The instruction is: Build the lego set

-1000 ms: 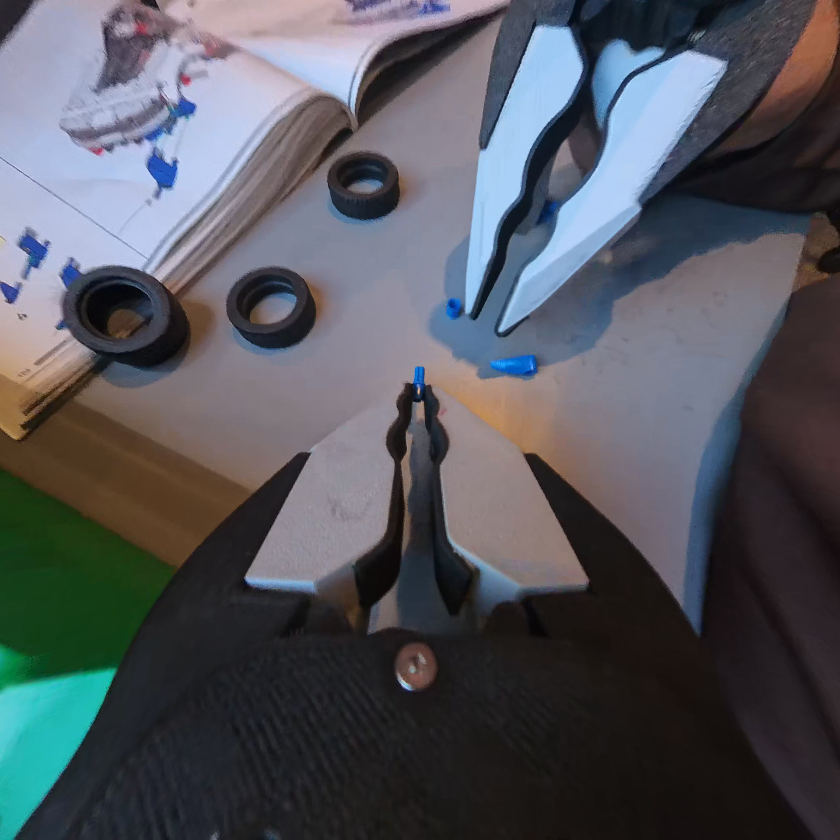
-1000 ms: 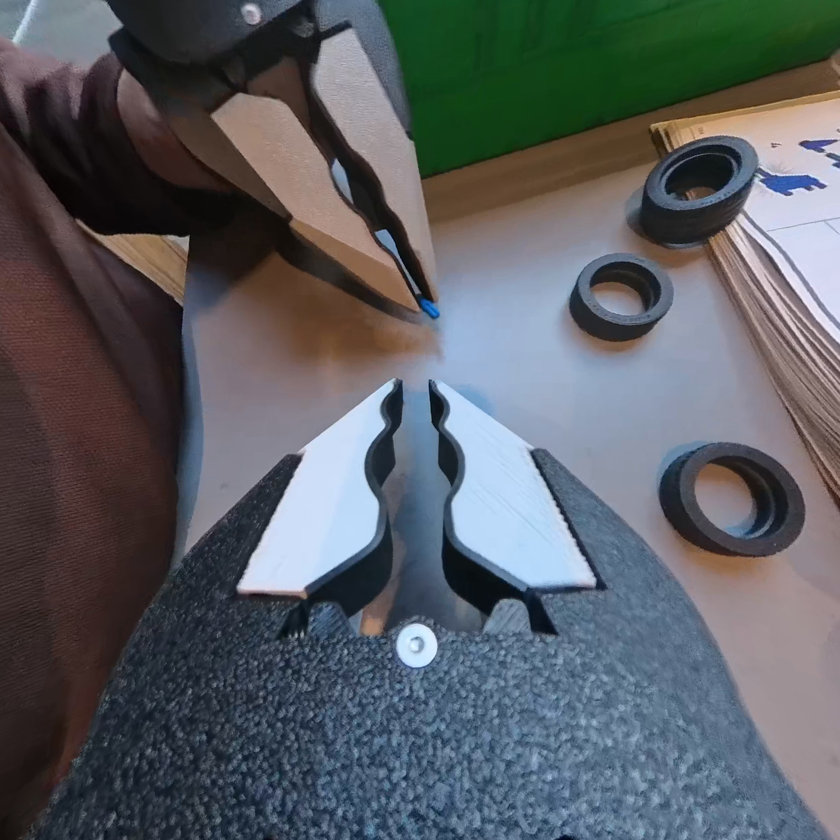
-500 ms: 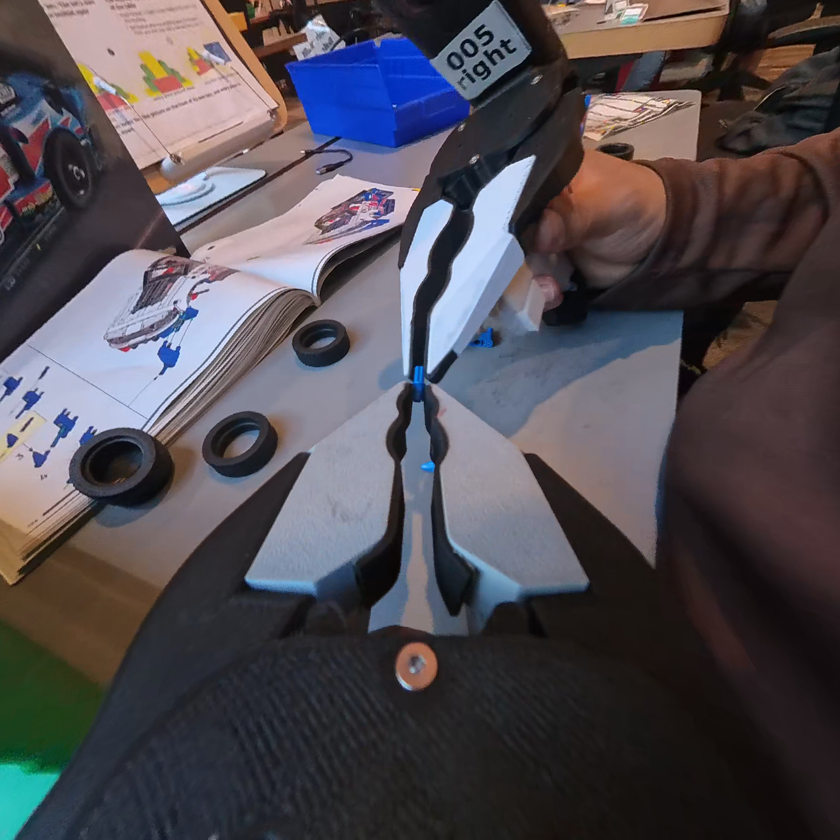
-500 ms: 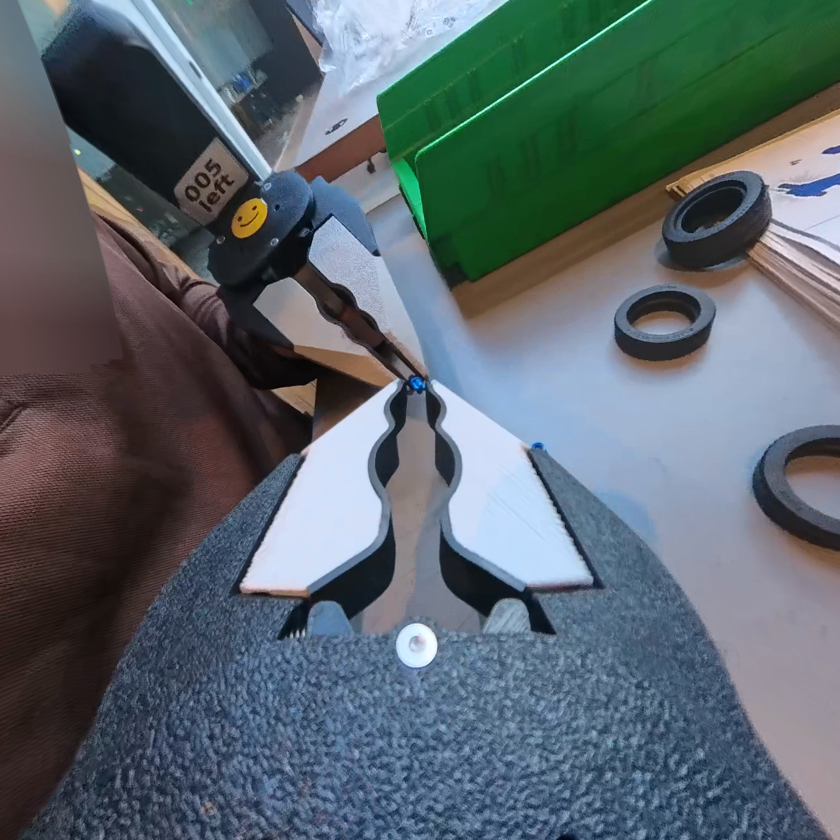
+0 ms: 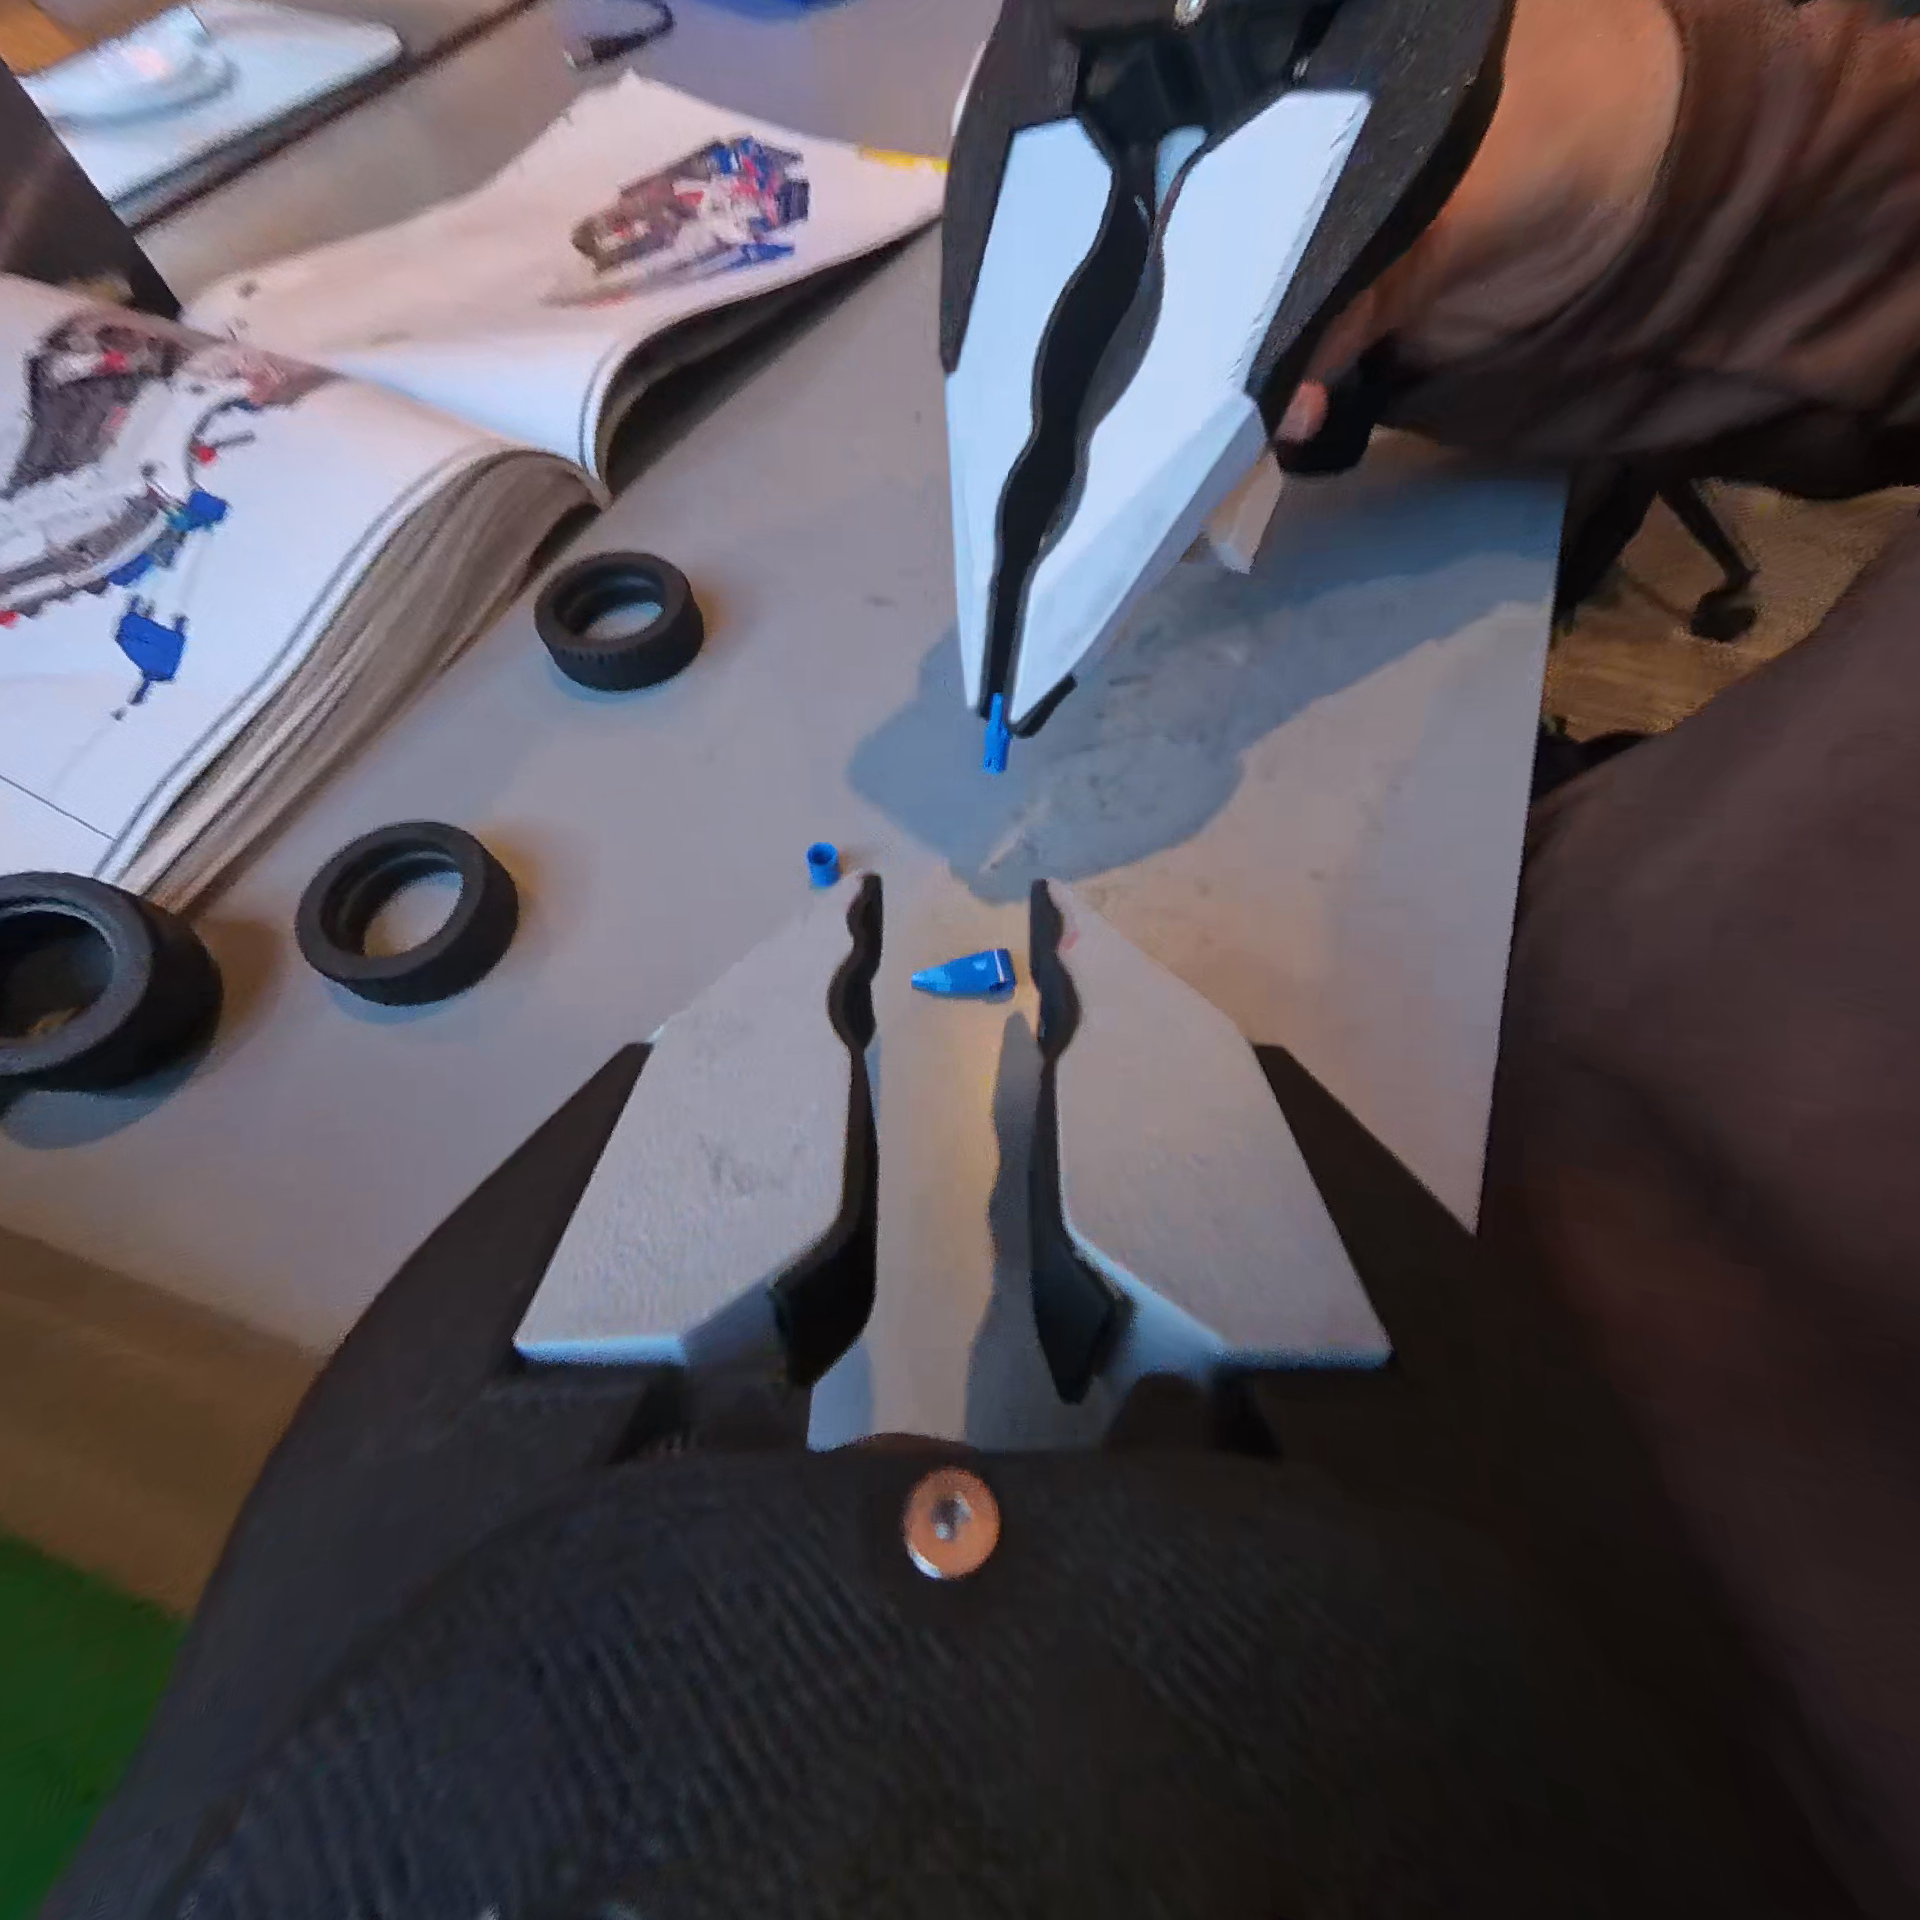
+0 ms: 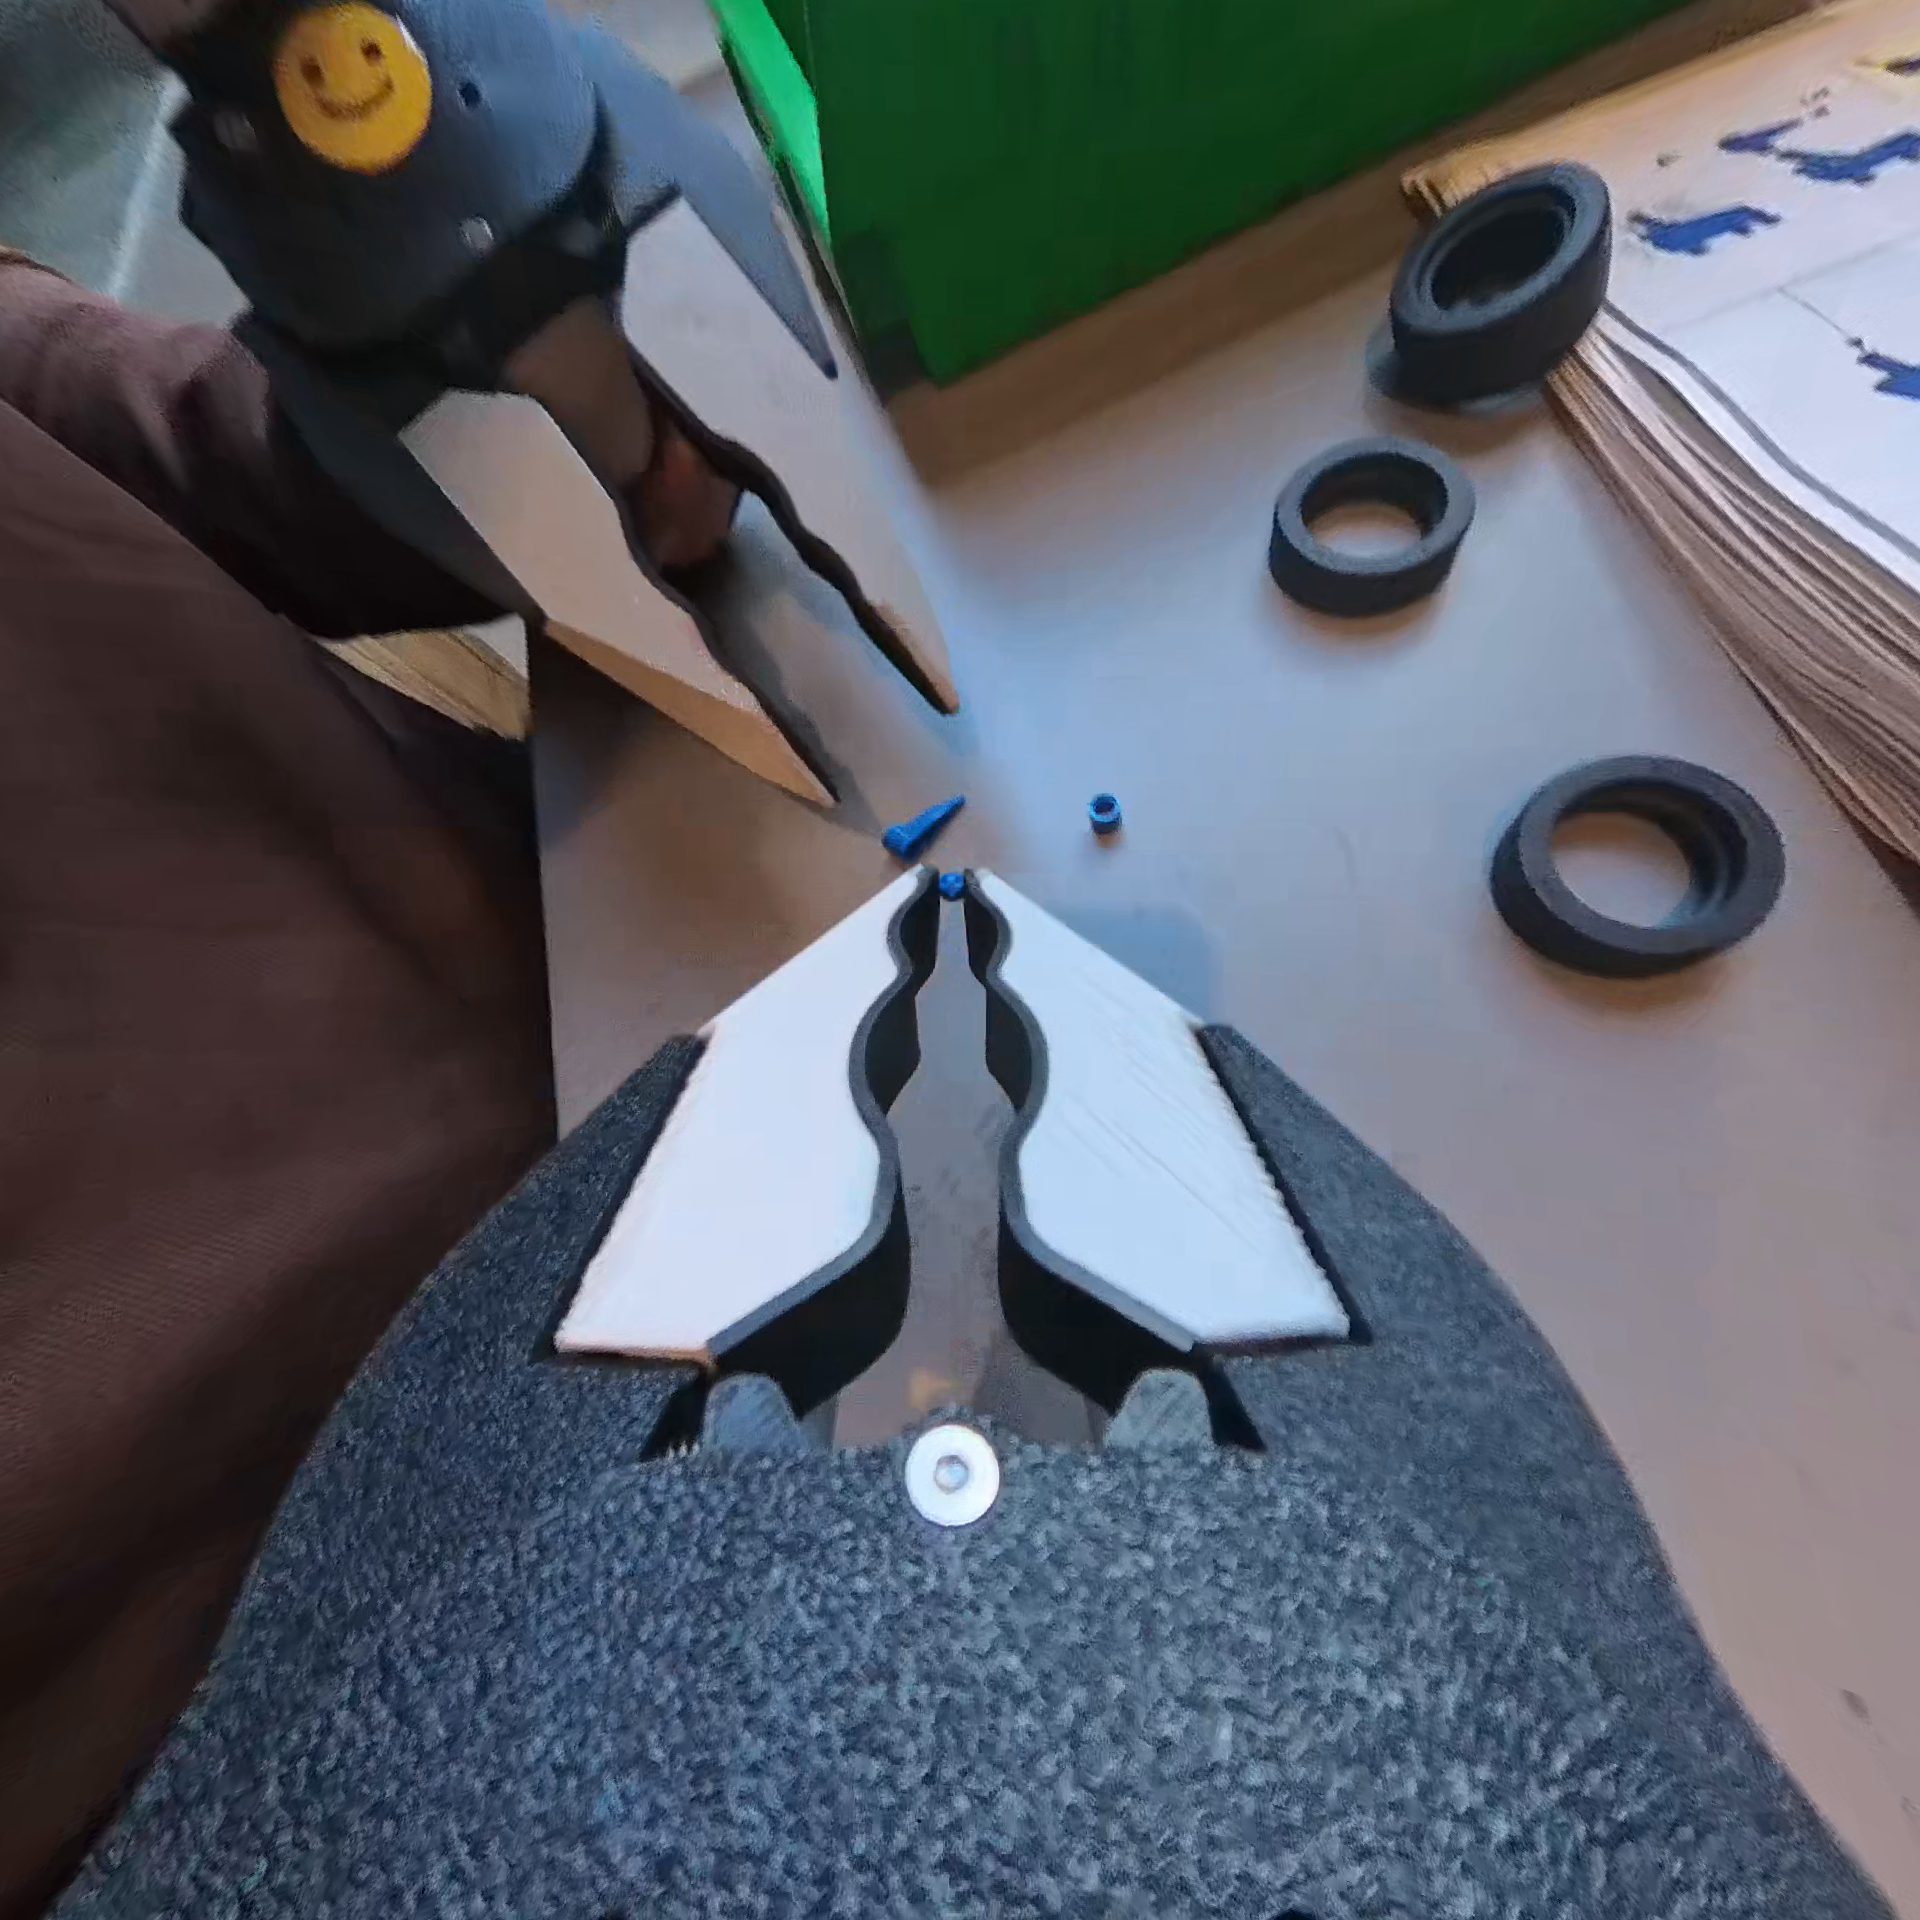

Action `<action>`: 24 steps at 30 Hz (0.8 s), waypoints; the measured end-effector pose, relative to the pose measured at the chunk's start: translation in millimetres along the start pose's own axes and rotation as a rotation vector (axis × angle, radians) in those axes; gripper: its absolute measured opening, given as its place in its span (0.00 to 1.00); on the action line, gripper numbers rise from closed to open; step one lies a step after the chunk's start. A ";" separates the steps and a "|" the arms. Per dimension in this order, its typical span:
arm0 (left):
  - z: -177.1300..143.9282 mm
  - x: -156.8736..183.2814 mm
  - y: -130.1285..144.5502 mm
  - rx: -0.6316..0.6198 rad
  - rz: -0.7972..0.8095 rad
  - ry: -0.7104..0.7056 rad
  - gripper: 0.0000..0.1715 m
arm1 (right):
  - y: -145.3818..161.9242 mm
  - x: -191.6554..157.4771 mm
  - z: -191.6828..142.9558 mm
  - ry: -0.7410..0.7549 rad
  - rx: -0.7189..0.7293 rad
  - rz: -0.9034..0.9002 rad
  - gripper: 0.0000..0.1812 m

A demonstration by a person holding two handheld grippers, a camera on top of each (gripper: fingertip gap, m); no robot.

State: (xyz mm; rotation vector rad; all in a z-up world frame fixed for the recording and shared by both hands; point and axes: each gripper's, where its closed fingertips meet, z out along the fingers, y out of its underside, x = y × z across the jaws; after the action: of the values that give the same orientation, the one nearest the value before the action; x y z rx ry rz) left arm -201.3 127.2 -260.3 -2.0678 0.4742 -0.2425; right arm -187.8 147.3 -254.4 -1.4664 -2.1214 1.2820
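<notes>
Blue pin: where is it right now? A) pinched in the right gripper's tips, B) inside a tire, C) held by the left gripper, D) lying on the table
A: the blue pin sticks out of the right gripper, whose fingertips are shut on it; the left gripper is open and empty.

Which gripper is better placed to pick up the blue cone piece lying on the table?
Probably the left gripper: it is open and empty, with the blue cone piece between its fingertips. The right gripper is shut on a blue pin.
</notes>
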 end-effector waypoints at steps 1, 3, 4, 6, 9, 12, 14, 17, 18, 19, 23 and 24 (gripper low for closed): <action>2.0 -1.2 3.4 -0.027 -0.008 0.006 0.16 | 4.6 1.8 0.0 0.008 -0.024 -0.002 0.02; 5.6 -2.3 8.6 -0.069 -0.019 0.015 0.18 | 14.3 5.1 0.2 0.017 -0.079 0.002 0.02; 7.0 -2.3 10.5 -0.084 -0.023 0.018 0.18 | 18.6 6.7 -0.2 0.022 -0.105 0.002 0.02; 8.9 -2.0 13.0 -0.104 -0.018 0.015 0.19 | 24.4 9.7 -3.0 0.036 -0.149 -0.007 0.02; 11.8 -2.7 17.5 -0.140 -0.006 -0.001 0.19 | 27.5 13.7 -11.8 0.071 -0.208 -0.043 0.02; 14.6 -2.4 22.0 -0.175 0.003 -0.004 0.19 | 31.8 16.1 -16.4 0.092 -0.288 -0.074 0.02; 15.6 -2.1 23.7 -0.187 0.005 -0.001 0.19 | 37.3 19.0 -16.9 0.117 -0.356 -0.103 0.02; 14.5 -2.9 21.8 -0.172 0.009 -0.009 0.19 | 45.3 27.2 -17.6 0.195 -0.477 -0.163 0.02; 13.9 -3.2 21.0 -0.166 0.009 -0.011 0.19 | 46.3 27.1 -16.2 0.210 -0.510 -0.198 0.02; 13.6 -3.2 20.4 -0.161 0.007 -0.010 0.19 | 46.1 25.0 -13.1 0.212 -0.531 -0.232 0.02; 12.7 -2.7 19.0 -0.150 0.006 -0.005 0.18 | 43.5 18.5 3.7 0.173 -0.535 -0.271 0.02; 12.3 -2.8 18.6 -0.146 0.010 -0.008 0.18 | 44.5 19.1 6.2 0.167 -0.533 -0.266 0.02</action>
State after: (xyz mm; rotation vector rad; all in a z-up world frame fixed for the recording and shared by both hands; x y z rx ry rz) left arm -203.8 129.4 -282.5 -2.2074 0.5098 -0.1984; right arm -172.8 164.9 -297.4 -1.3399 -2.5477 0.5006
